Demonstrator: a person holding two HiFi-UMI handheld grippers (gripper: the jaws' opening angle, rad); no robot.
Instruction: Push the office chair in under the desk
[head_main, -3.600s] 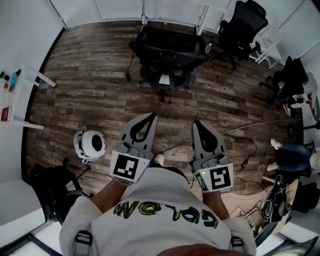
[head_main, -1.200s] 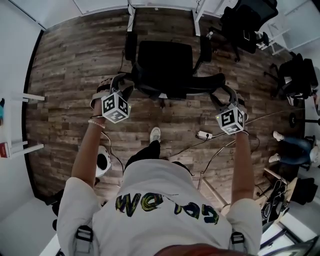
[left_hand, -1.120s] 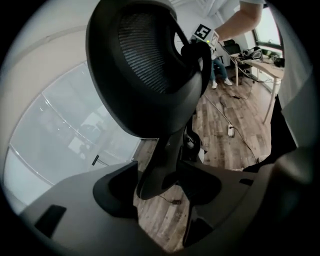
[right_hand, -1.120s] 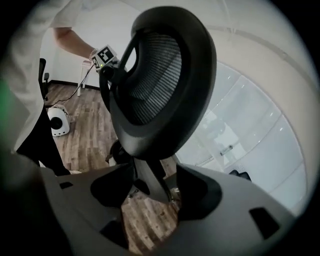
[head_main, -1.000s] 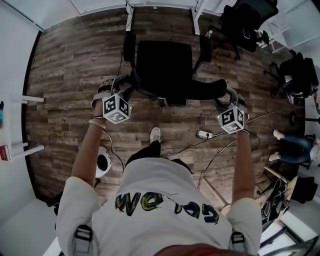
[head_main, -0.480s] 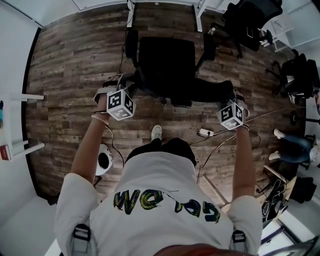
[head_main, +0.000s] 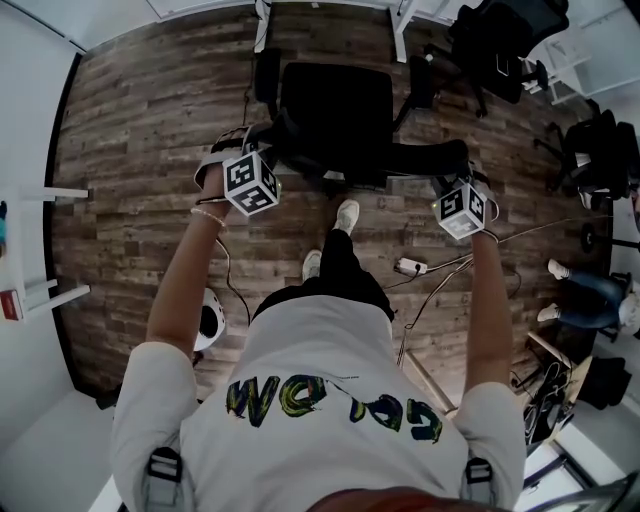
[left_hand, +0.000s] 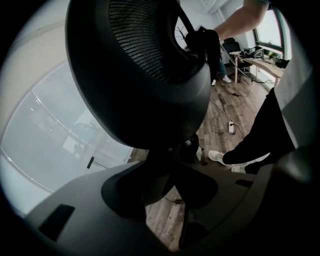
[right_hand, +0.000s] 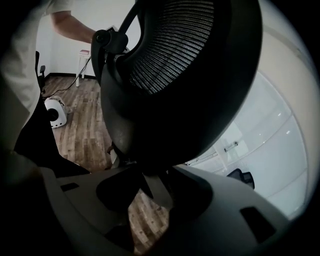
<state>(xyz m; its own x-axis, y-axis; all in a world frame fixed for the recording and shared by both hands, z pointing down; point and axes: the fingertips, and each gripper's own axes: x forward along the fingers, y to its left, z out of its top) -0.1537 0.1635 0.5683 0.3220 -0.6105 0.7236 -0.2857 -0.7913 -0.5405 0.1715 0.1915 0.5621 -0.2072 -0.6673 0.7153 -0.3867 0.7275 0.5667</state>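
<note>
1. The office chair (head_main: 335, 110) is black, with a flat squarish seat, two armrests, and a ribbed mesh backrest in a smooth rounded rim.
2. It stands on the wood-plank floor (head_main: 130, 130), seat towards the white surface (head_main: 300, 4) and not yet under it.
3. The left gripper (left_hand: 167, 182) has just been closing its fingers, which now pinch the backrest rim.
4. The right gripper (right_hand: 150, 187) has done likewise, and its fingers pinch the rim's opposite side.

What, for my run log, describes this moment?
left gripper: jaws just closed on backrest | right gripper: same | chair: not under desk
</note>
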